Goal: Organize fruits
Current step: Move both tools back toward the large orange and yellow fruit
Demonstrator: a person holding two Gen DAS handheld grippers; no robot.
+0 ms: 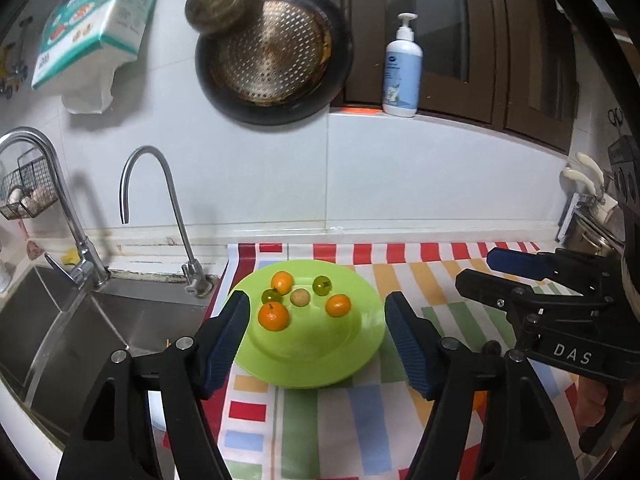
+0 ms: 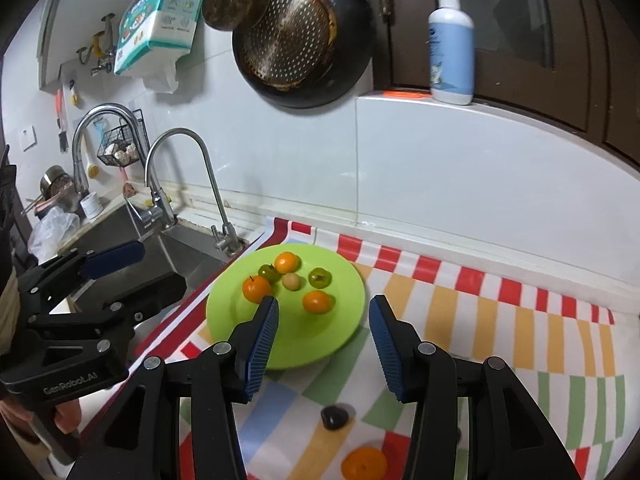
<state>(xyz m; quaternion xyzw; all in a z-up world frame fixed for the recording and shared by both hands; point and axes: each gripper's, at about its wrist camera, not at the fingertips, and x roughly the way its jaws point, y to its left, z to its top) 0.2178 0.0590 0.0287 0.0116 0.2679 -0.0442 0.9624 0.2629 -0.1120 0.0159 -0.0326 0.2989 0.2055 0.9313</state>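
Observation:
A lime green plate (image 1: pixel 344 364) (image 2: pixel 344 280) sits on the striped cloth by the sink. On it lie three oranges (image 1: pixel 273 317) (image 2: pixel 256 288), two green fruits (image 1: pixel 321 285) (image 2: pixel 319 277) and a pale round fruit (image 1: pixel 300 297) (image 2: pixel 291 281). My left gripper (image 1: pixel 318 324) is open and empty, hovering just in front of the plate. My right gripper (image 2: pixel 323 328) is open and empty over the plate's near edge; it also shows in the left wrist view (image 1: pixel 476 276). A loose orange (image 2: pixel 364 464) and a dark fruit (image 2: pixel 334 417) lie on the cloth below the right gripper.
A steel sink (image 1: pixel 80 332) with two taps (image 1: pixel 160 216) lies left of the cloth. A pan (image 1: pixel 276 52) and a tissue pack (image 1: pixel 92 24) hang on the tiled wall. A soap bottle (image 1: pixel 403 68) stands on the ledge. A knife rack (image 1: pixel 588 204) is at far right.

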